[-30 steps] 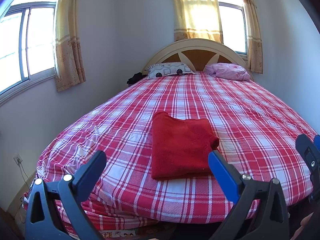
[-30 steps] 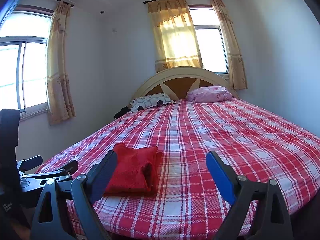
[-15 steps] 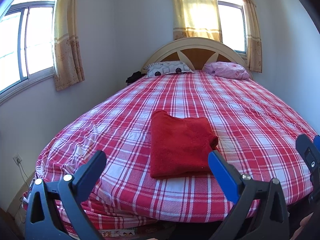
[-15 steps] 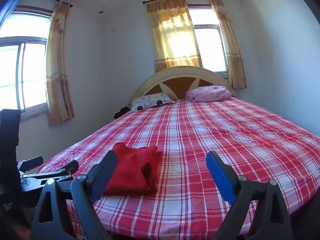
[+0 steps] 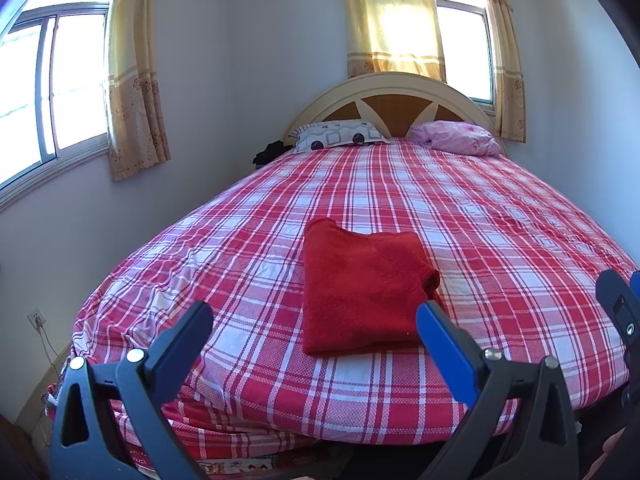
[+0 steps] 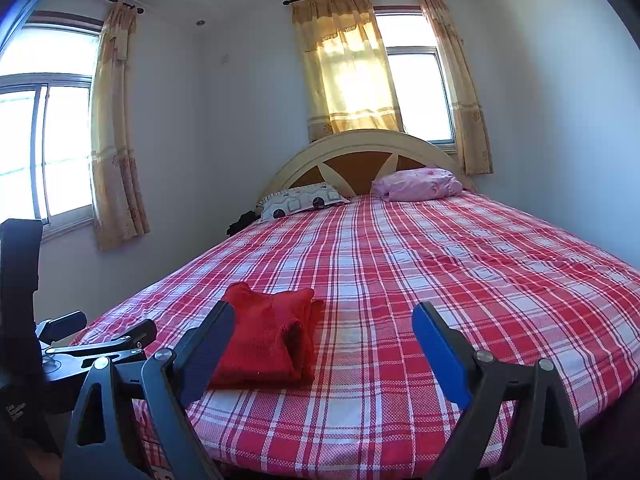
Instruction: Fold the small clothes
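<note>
Left wrist view: left gripper [image 5: 314,318] spread wide, nothing between its fingers, poised off the foot of the bed [image 5: 500,216]; folded red garment [image 5: 360,292] lies flat on the plaid sheet just beyond. Right wrist view: right gripper [image 6: 324,320] equally wide and empty; red garment [image 6: 264,336] left of centre, behind its left finger.

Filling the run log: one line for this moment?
left gripper: open | right gripper: open | red garment: folded on bed, untouched

No legible text anywhere. Faint white print on the left gripper [image 6: 100,344] body, too small and blurred to read.
</note>
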The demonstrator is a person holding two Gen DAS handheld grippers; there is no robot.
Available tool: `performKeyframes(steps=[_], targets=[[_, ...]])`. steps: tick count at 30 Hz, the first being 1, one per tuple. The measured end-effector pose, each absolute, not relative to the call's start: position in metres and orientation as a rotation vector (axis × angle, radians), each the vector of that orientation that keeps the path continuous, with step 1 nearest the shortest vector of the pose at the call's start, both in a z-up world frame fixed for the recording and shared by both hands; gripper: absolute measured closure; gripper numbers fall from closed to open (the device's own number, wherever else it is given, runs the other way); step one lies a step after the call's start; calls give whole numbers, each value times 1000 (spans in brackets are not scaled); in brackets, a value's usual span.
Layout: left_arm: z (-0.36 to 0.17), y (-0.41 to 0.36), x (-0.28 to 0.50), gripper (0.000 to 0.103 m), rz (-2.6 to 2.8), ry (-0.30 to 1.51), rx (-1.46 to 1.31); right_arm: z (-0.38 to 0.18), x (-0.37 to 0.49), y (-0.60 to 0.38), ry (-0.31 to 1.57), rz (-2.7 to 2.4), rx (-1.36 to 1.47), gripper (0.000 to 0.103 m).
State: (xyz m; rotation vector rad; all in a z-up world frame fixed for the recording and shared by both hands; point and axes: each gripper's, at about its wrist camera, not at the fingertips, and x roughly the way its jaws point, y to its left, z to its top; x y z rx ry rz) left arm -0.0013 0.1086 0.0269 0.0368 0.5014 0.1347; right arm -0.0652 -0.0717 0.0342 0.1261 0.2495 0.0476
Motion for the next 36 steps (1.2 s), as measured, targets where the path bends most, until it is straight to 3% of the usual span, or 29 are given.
performKeyframes(steps=[36], targets=[[20,115,8,0,84,558,2,31,-64,-72,264,45,127,12]])
